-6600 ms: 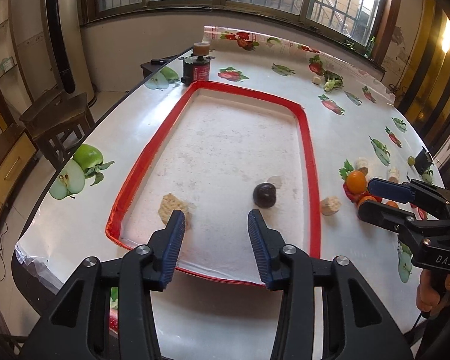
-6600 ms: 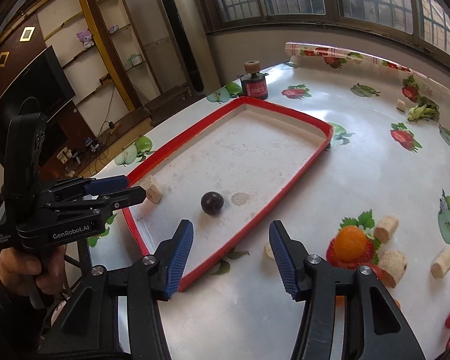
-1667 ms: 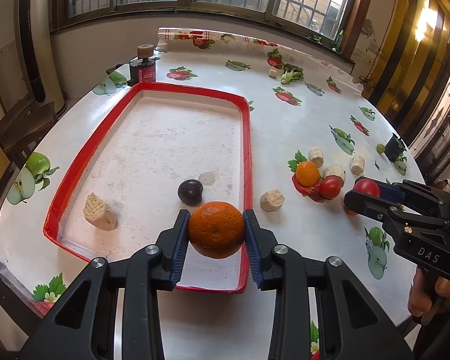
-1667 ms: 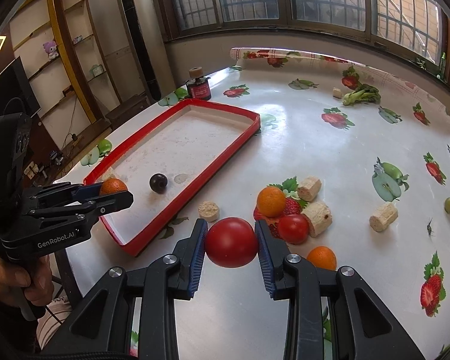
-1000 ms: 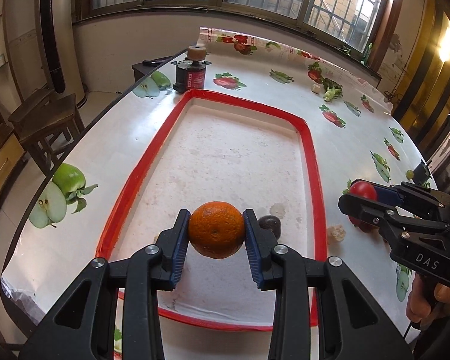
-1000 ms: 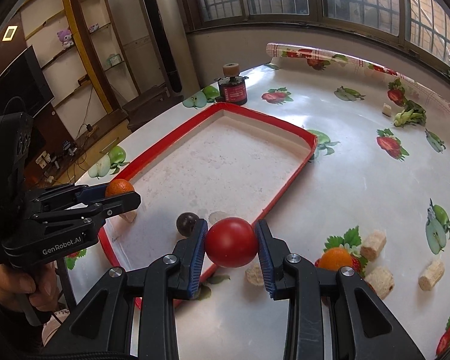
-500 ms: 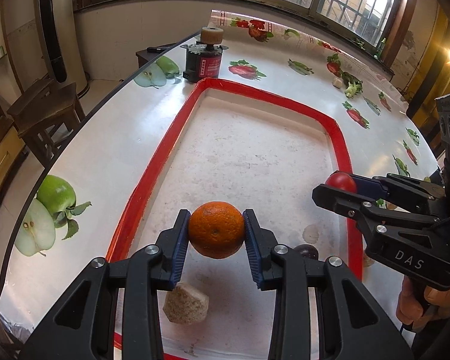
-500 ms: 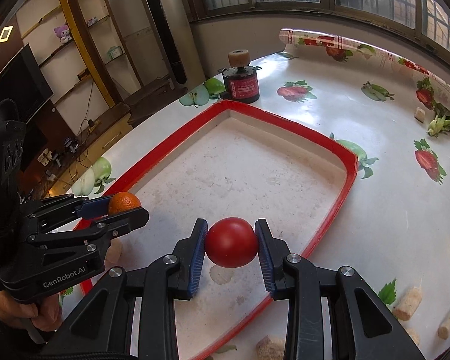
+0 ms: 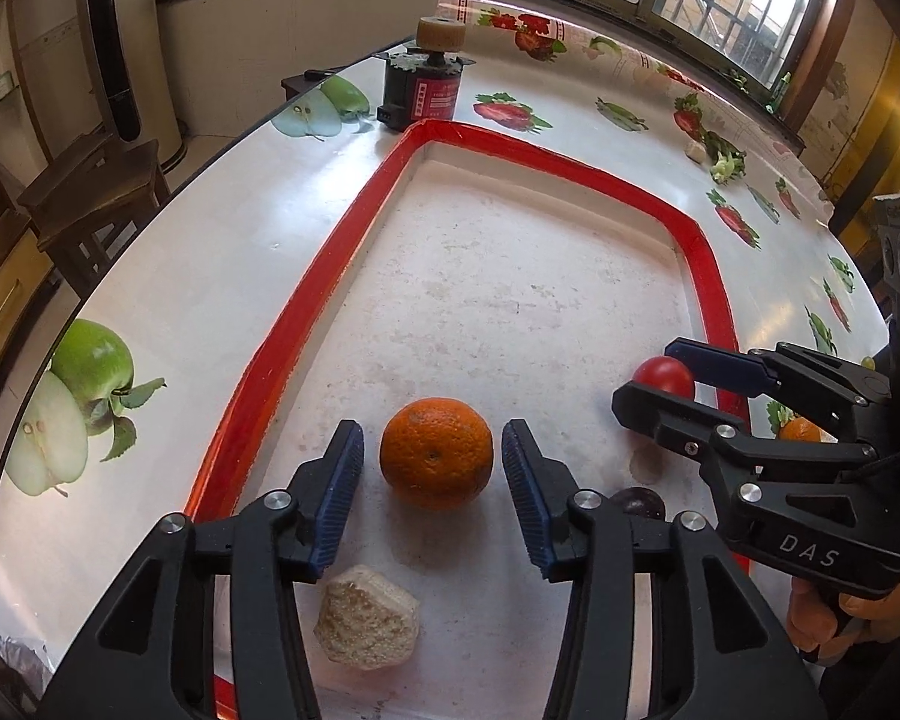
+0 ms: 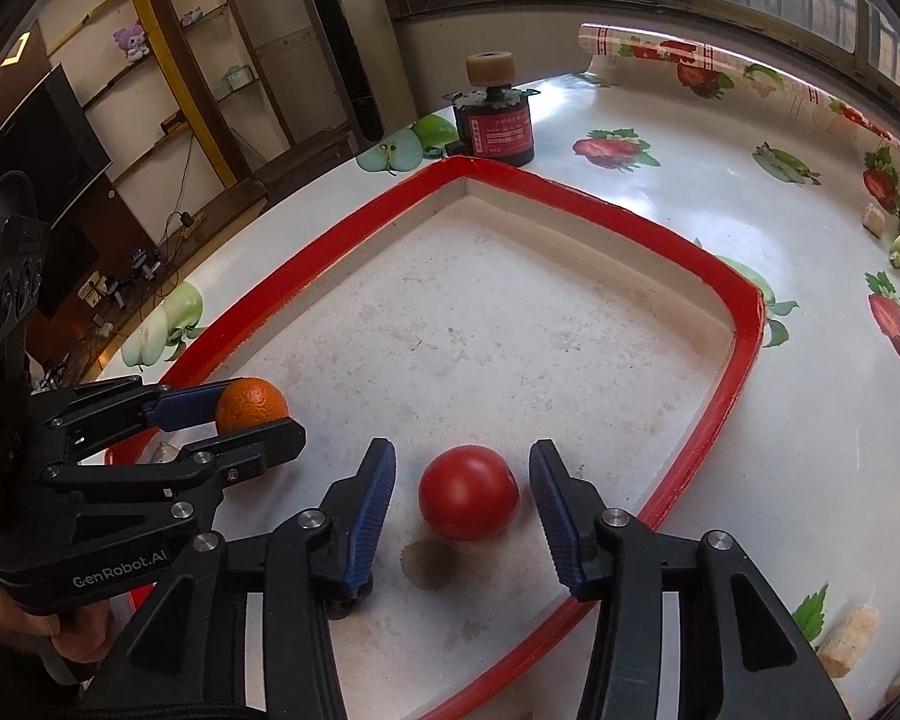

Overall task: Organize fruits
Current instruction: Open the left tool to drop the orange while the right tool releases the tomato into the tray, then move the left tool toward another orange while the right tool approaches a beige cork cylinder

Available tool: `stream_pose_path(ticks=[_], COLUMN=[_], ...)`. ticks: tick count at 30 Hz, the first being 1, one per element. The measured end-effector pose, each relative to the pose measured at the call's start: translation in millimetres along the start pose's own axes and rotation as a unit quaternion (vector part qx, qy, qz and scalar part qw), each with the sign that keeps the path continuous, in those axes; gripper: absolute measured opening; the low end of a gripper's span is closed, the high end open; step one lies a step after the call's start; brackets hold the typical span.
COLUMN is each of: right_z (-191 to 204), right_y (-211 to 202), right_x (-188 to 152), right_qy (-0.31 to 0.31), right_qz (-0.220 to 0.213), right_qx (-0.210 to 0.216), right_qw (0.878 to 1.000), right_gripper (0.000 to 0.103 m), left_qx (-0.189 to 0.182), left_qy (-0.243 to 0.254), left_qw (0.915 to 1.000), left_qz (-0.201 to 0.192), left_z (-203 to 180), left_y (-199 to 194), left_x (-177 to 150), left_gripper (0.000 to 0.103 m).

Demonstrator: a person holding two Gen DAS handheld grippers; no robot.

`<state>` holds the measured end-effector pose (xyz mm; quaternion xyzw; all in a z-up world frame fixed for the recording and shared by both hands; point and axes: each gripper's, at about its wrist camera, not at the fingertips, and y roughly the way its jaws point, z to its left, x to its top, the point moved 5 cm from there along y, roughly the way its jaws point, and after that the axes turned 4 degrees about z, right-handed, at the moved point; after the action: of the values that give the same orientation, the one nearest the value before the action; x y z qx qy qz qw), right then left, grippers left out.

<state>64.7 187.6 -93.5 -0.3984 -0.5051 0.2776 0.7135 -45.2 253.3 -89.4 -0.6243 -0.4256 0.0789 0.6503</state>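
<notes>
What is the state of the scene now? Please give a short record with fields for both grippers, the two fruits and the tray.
left gripper: open, fingers on either side of the orange, not touching it
right gripper: open, fingers on either side of the tomato, not touching it
orange: resting on the tray floor, near the left rim
tomato: resting on the tray floor, right of the orange
tray: red rim, pale floor; also holds a beige chunk and a dark round fruit

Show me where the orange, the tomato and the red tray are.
orange (image 9: 436, 452), left wrist view, middle of its peel.
tomato (image 10: 468, 500), right wrist view, middle of its skin.
red tray (image 9: 324, 276), left wrist view, left rim.
</notes>
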Motion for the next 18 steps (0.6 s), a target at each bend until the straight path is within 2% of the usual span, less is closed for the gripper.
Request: stream_pose_path(ticks=[10, 18], right_z=[-3.9, -16.2], right_y=[-45.3, -97.6], right_x=[-10.4, -38.8], right_qy=[0.000, 0.020], right_qz=[-0.030, -0.062], right_qx=[-0.002, -0.009], right_qw=[1.000, 0.998], right_gripper=[0.054, 0.056], left_qx=[0.001, -0.012], left_qy=[-0.004, 0.005], left_qw=[0.9999, 0.9995], left_qz=[-0.014, -0.030], left_z=[-10.2, -33.9], left_y=[-25.6, -49.5], left_x=[-9.4, -19.4], left_gripper=[0.046, 0.046])
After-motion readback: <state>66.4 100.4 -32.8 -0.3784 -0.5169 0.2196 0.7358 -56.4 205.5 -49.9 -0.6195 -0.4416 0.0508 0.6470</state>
